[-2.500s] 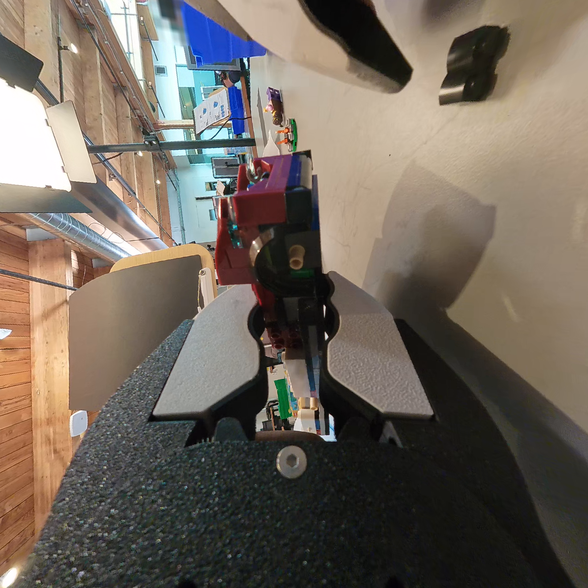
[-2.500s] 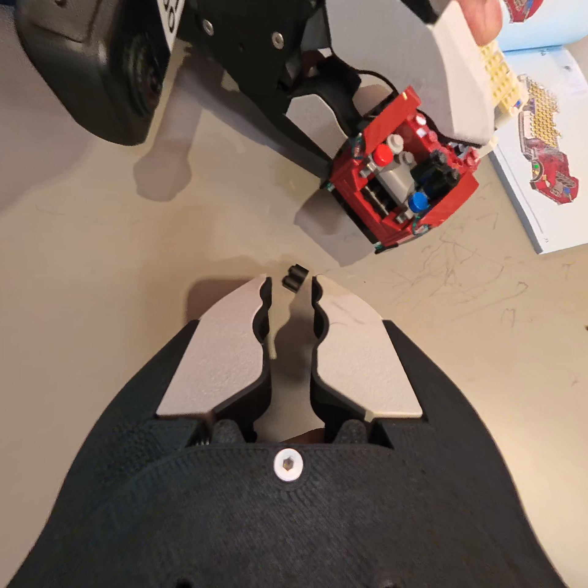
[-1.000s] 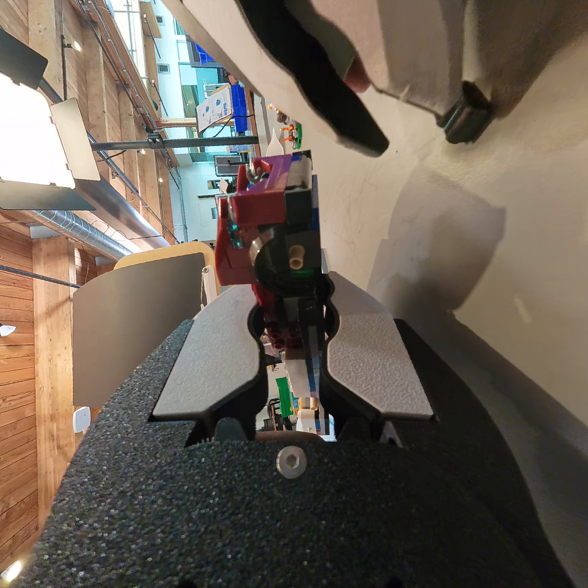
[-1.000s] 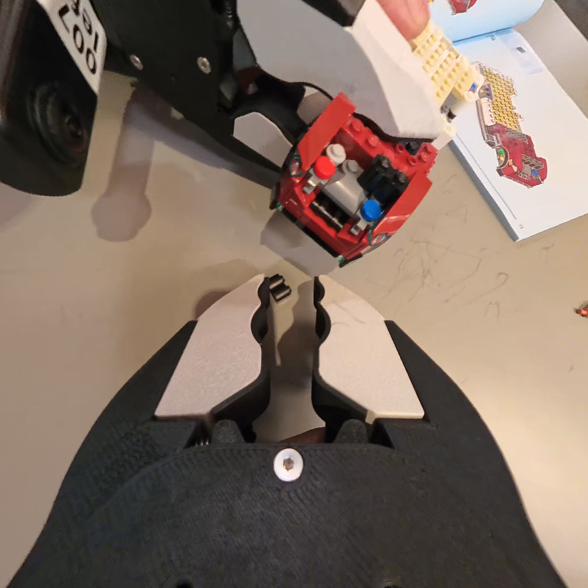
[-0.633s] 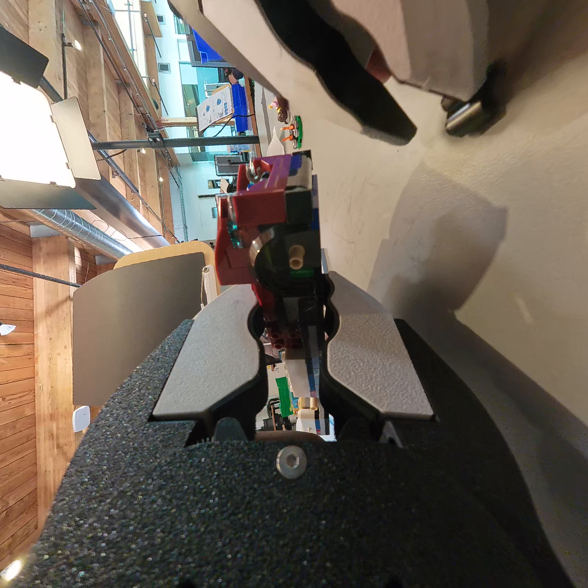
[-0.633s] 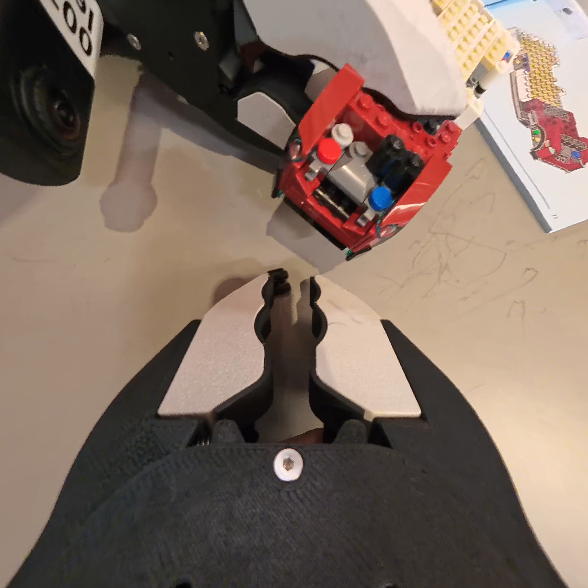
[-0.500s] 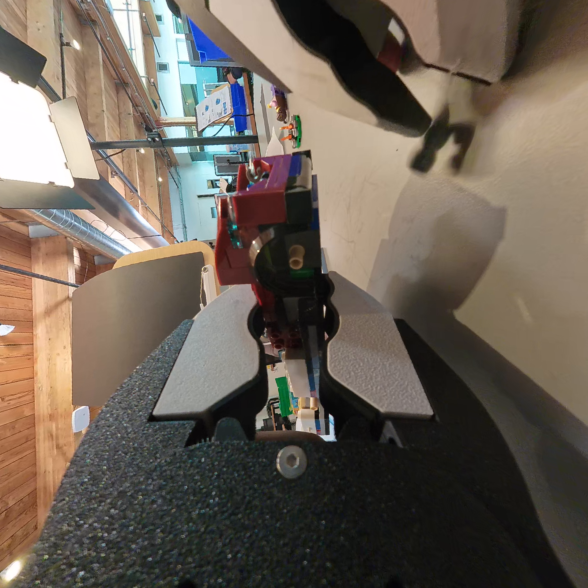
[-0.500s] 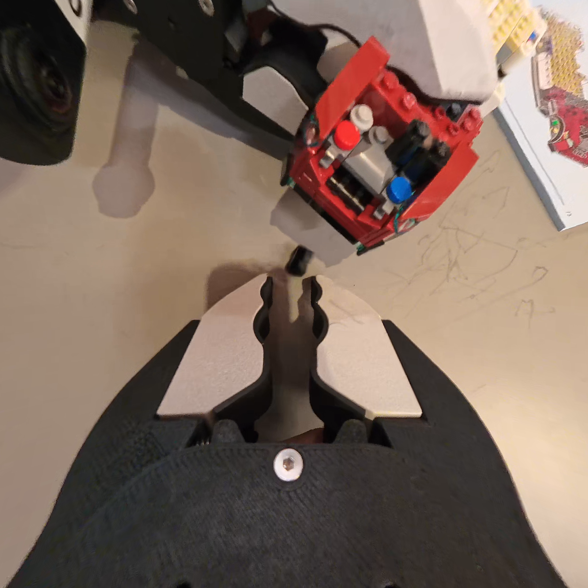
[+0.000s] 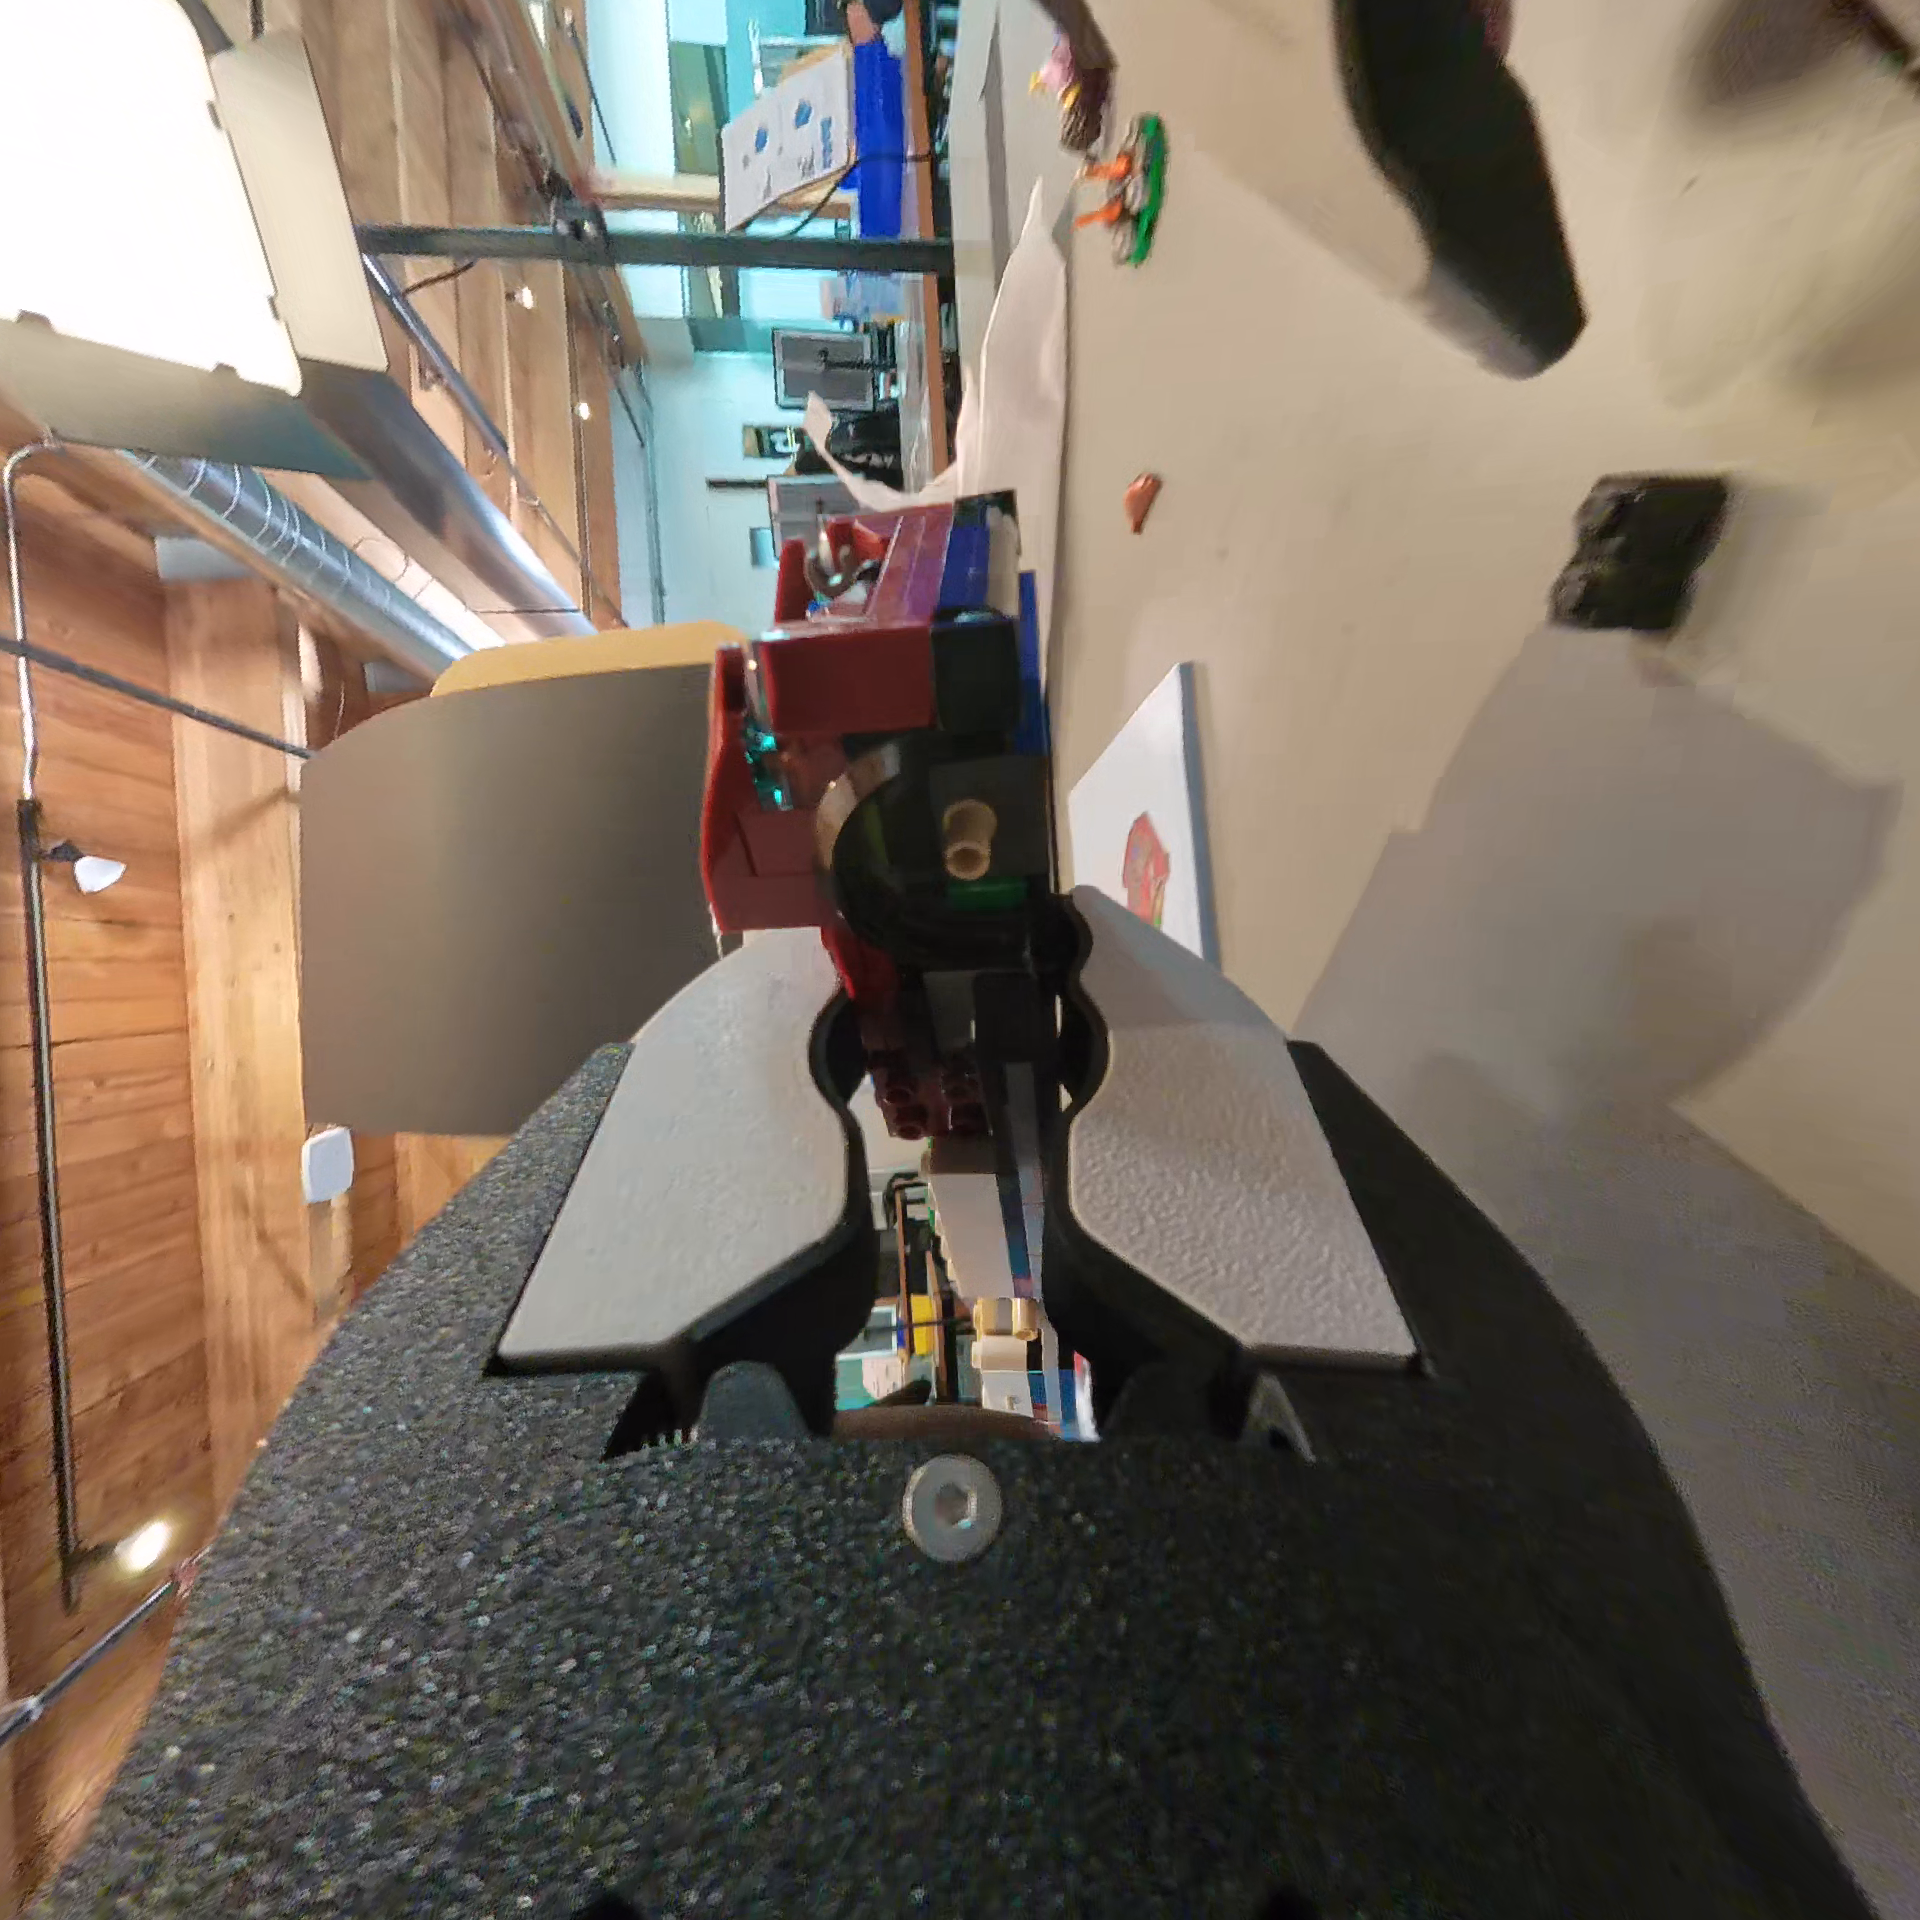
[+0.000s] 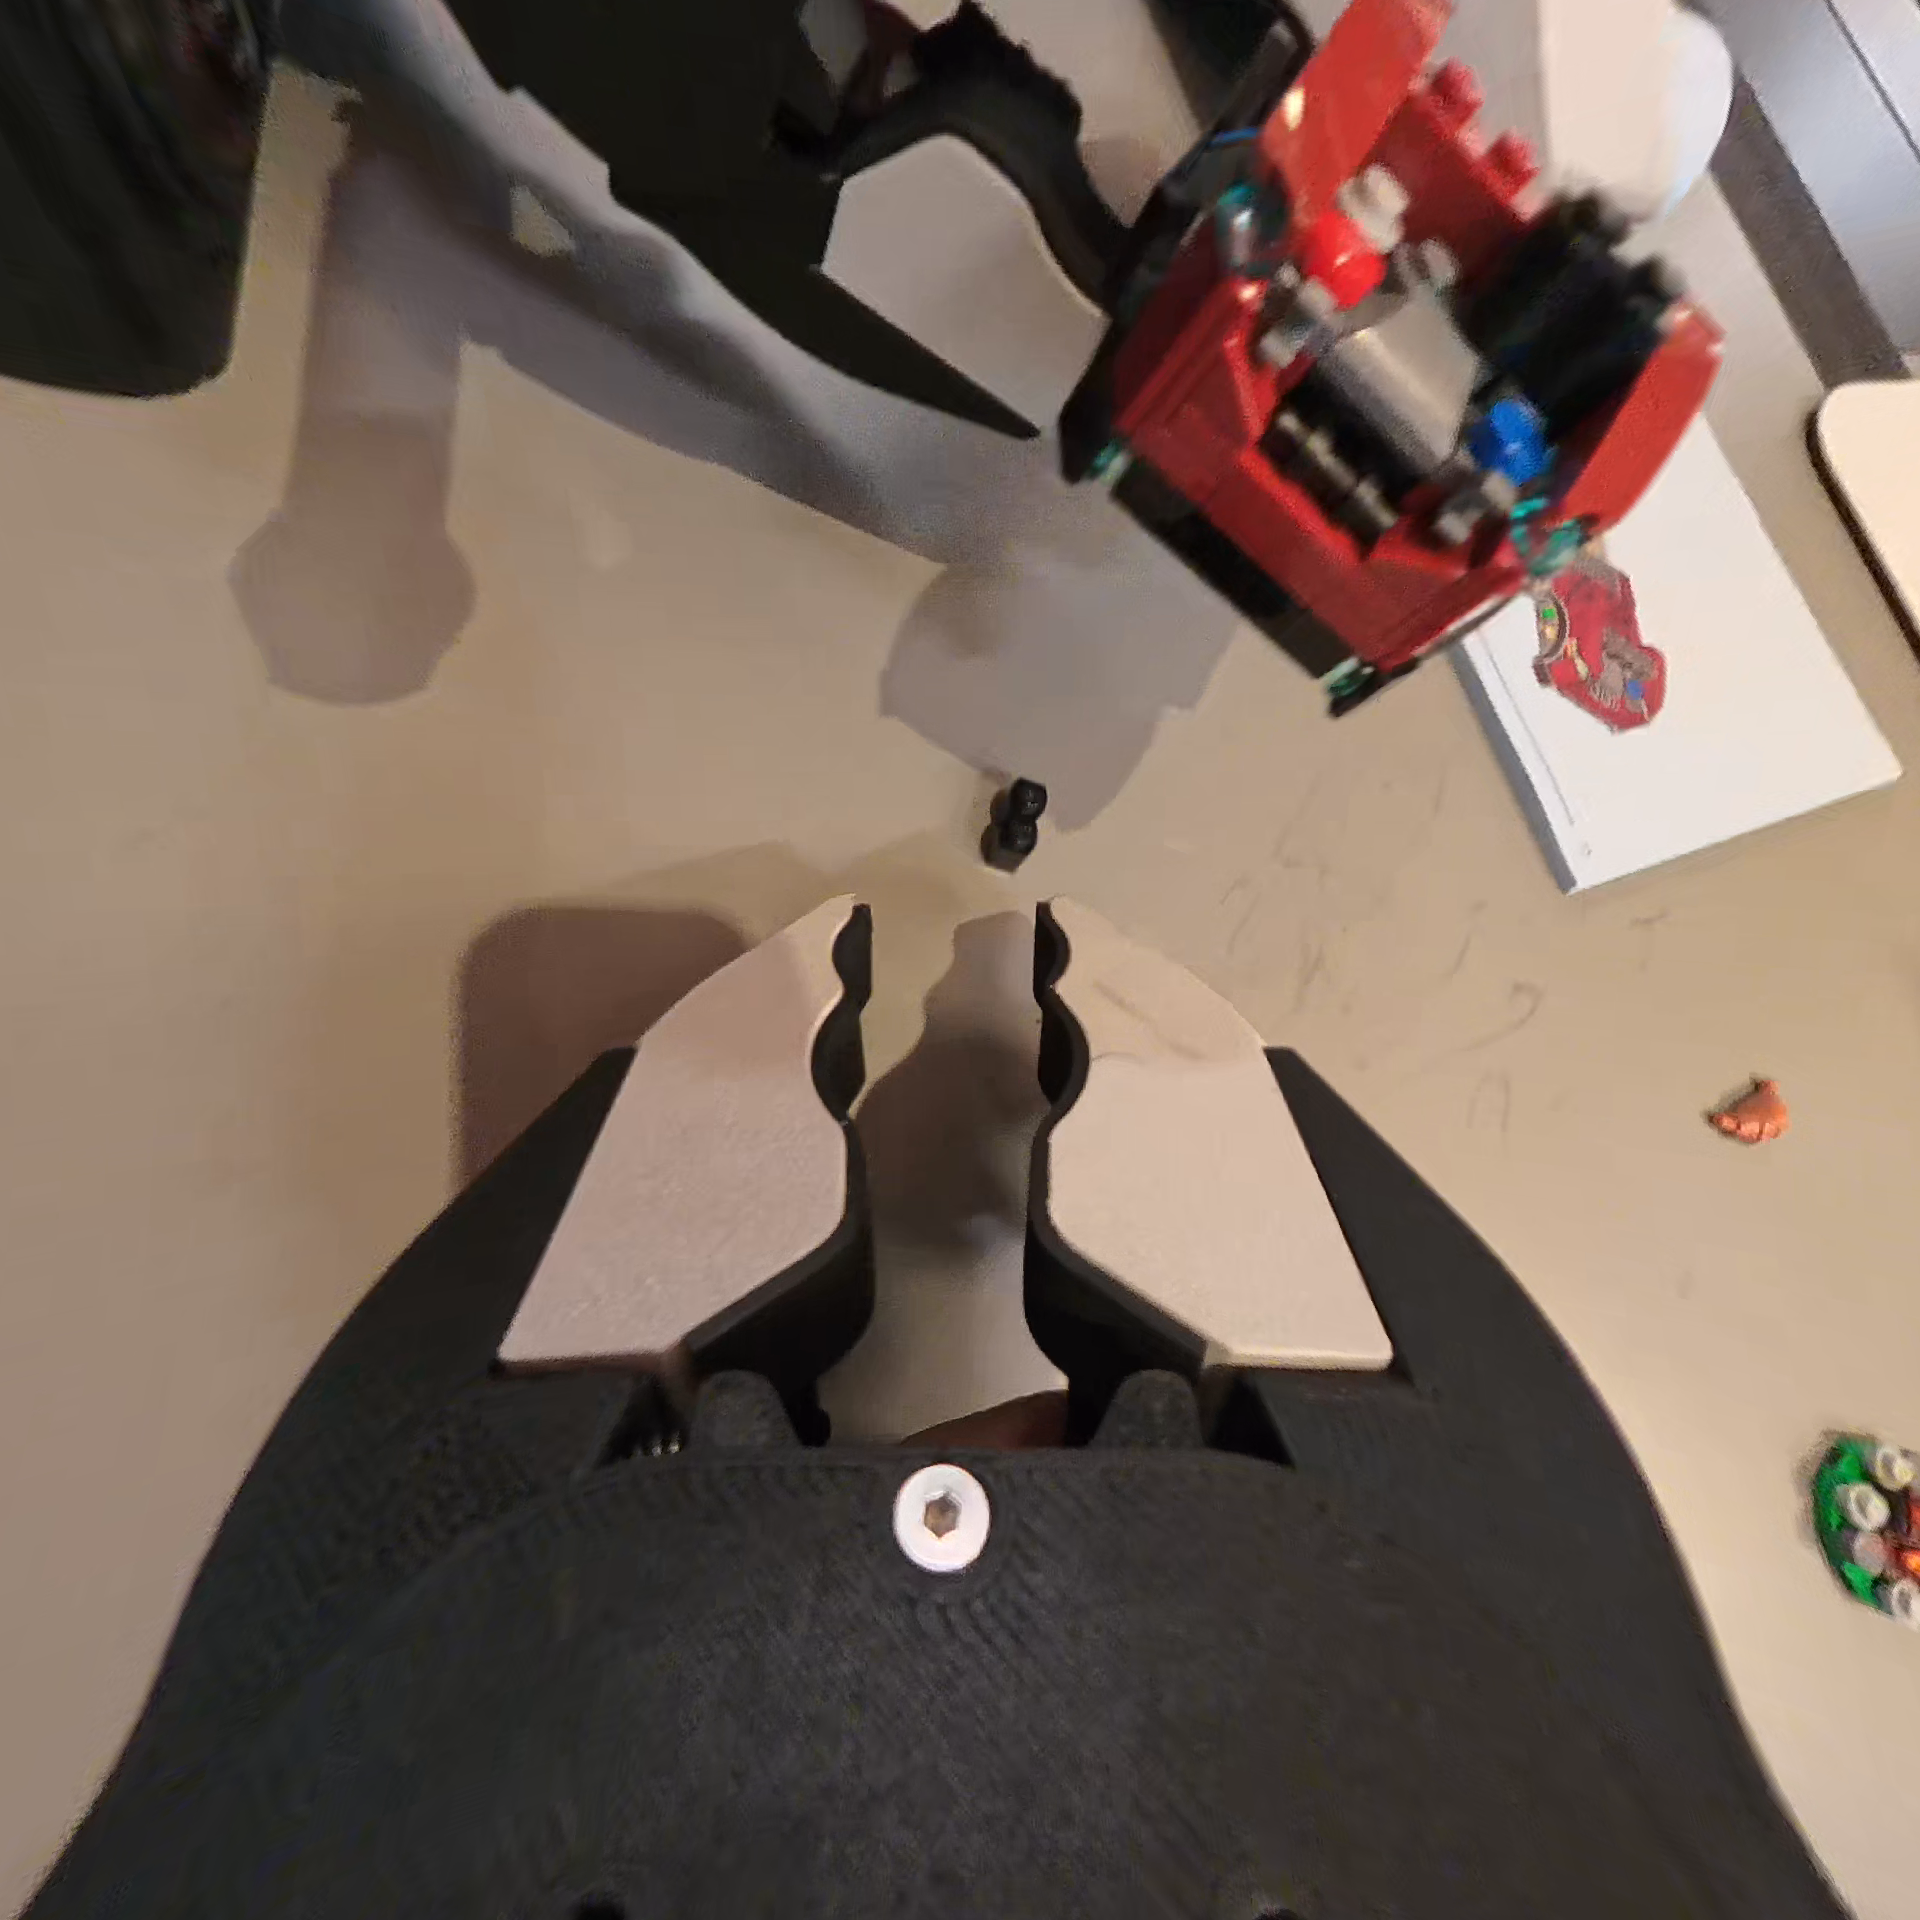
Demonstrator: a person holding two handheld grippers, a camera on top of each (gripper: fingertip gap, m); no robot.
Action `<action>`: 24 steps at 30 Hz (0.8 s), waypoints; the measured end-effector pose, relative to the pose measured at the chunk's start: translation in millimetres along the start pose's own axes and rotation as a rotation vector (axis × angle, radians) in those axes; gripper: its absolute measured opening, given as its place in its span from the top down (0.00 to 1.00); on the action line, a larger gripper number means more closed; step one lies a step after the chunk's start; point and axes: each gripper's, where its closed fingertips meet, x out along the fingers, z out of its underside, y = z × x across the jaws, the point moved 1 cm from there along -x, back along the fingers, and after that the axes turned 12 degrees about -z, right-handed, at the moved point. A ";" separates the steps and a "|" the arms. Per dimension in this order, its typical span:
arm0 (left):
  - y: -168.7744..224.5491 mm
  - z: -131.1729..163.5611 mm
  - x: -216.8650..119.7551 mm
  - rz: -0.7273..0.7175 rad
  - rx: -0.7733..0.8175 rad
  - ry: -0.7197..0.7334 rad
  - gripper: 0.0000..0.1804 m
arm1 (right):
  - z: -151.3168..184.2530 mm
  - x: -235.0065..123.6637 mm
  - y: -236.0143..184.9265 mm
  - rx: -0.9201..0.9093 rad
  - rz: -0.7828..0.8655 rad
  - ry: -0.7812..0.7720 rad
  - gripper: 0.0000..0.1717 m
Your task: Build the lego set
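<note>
- My left gripper [image 9: 961, 997] was clamped on the red and black toy-brick car model [image 9: 894, 790], both pads pressing its dark underside; I held it off the beige tabletop [image 10: 623, 790], its long axis running along my fingers, its open engine end [image 10: 1392, 384] facing my right-hand camera;
- My right gripper [image 10: 951, 920] stood part-open with nothing between its pads, above the table;
- The small black two-stud brick piece [image 10: 1013, 821] lay loose on the table just beyond my right fingertips, untouched, long axis running away from them;
- A white instruction booklet [image 10: 1714, 707] lay near the model; by my judgement the small piece was neither picked up nor fitted.
</note>
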 end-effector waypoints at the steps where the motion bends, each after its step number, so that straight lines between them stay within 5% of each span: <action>1: -1.0 2.7 -0.4 -0.005 0.003 -0.006 0.81 | -1.6 1.8 2.2 -0.006 0.000 -0.003 0.82; 8: 4.7 1.0 -4.5 0.000 0.032 0.010 0.81 | -8.1 11.3 12.1 0.146 -0.059 -0.021 0.83; 17: 11.8 -6.7 -7.1 0.025 0.054 0.063 0.81 | -7.9 18.0 12.9 0.115 -0.065 -0.084 0.95; 24: 15.5 -7.8 -10.0 0.053 0.026 0.113 0.81 | -26.0 -34.6 4.1 -0.026 -0.101 0.010 0.95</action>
